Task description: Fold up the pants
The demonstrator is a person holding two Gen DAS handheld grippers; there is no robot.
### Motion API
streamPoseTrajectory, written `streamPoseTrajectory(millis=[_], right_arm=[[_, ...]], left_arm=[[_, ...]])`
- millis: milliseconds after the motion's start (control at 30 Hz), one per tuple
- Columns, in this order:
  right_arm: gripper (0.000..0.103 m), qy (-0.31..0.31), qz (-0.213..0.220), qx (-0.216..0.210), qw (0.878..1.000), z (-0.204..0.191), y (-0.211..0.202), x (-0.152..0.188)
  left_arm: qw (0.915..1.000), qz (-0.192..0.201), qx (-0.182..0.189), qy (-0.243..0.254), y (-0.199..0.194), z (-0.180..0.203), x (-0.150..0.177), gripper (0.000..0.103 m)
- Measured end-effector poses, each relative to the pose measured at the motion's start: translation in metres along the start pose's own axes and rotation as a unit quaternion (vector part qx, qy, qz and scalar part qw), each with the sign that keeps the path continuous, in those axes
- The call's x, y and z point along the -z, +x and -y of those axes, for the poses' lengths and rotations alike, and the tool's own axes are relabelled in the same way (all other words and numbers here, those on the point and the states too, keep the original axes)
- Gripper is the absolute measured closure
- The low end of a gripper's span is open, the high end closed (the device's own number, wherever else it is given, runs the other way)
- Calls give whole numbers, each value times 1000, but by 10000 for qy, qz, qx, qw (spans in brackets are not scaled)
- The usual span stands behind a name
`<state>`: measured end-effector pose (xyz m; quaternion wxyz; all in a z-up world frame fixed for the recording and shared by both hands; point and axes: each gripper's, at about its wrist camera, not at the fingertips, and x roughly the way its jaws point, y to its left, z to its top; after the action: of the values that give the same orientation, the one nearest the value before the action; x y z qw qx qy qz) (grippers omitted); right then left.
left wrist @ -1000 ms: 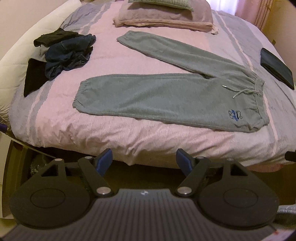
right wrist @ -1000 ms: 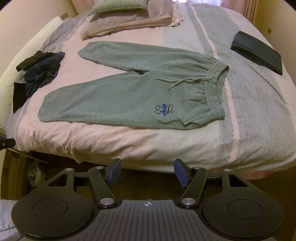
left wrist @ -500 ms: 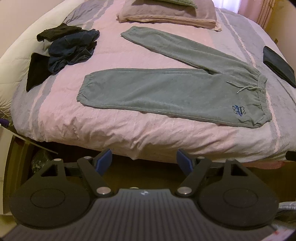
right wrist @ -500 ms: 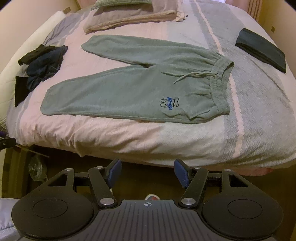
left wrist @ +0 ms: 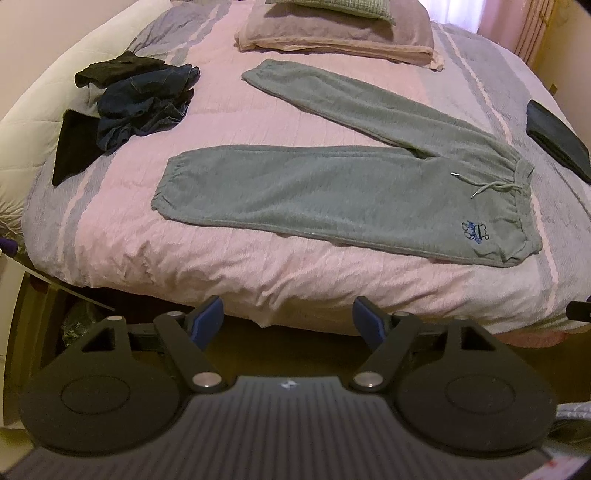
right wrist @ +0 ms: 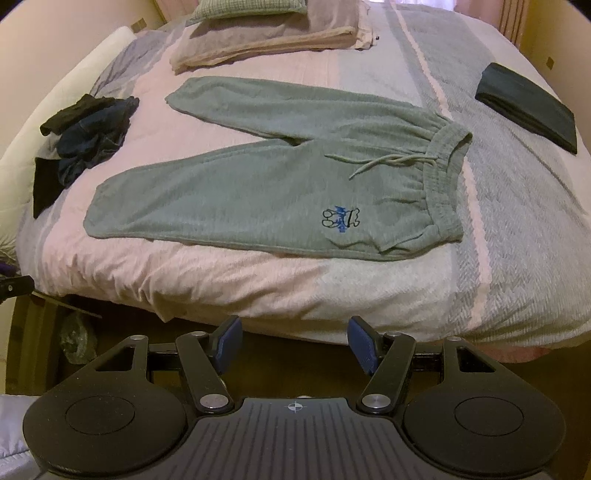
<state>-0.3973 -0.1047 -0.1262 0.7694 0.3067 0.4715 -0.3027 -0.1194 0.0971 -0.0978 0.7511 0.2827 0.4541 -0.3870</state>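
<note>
Lying spread across the bed (left wrist: 229, 258), the grey-green pants (left wrist: 332, 192) take up the middle of both views, flat on the pink and grey striped cover. Their waistband sits toward the right of each frame, with a loose drawstring (right wrist: 388, 162) trailing over the front and a small blue and black emblem (right wrist: 340, 218) stitched near the lower right hip. One leg runs leftward along the near edge of the bed, its cuff ending at centre left; the other leg angles away toward the upper middle, so the two legs form an open V, apart at the cuffs and joined at the crotch.

At the bottom of the left wrist view, the left gripper (left wrist: 288, 319) hangs off the near edge of the bed with its blue-padded fingers spread wide, nothing between them, well short of the cloth. The right gripper (right wrist: 294, 338) sits the same way at the bottom of its own view, fingers parted and empty, below the mattress edge.

A heap of dark clothes (left wrist: 140, 99) lies in the upper left, well apart from the pants. Stacked pillows (left wrist: 332, 33) rest at the top centre, just beyond the far cuff. A folded dark garment (right wrist: 528, 103) lies at the upper right, near the waistband but not touching it.
</note>
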Motion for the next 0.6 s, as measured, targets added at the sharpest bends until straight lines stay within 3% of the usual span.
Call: streamPoseTrajectory(millis=[367, 600], right_arm=[[42, -18, 3, -47, 10000, 6, 5, -9], [42, 285, -64, -44, 9996, 23, 27, -31]], left_arm=[[9998, 43, 93, -169, 10, -1, -4, 27], [9997, 76, 236, 10, 38, -4, -32, 27]])
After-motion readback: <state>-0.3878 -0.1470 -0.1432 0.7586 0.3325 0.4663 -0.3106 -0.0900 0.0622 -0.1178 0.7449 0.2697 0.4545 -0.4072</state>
